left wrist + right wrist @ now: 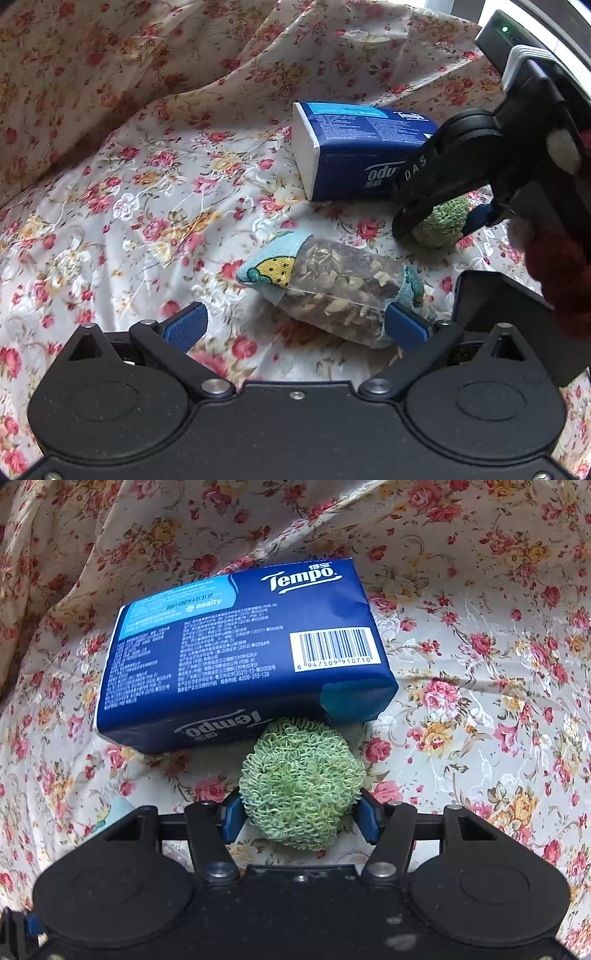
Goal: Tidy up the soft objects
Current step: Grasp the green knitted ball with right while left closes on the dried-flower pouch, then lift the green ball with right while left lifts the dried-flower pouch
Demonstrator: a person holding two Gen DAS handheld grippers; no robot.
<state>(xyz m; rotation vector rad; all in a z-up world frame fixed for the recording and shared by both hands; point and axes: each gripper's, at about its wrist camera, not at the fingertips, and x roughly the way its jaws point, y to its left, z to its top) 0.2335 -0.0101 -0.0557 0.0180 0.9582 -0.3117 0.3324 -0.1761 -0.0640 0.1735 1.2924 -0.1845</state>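
Note:
A green looped scrubber ball sits between the blue pads of my right gripper, which is closed against its sides, just in front of a blue Tempo tissue pack. In the left wrist view the right gripper holds the green ball beside the tissue pack. My left gripper is open. A clear sachet of dried herbs with light-blue printed cloth ends lies between its fingers, near the right pad.
Everything lies on a floral cloth that rises in folds at the back and left. A hand in a dark red sleeve holds the right gripper.

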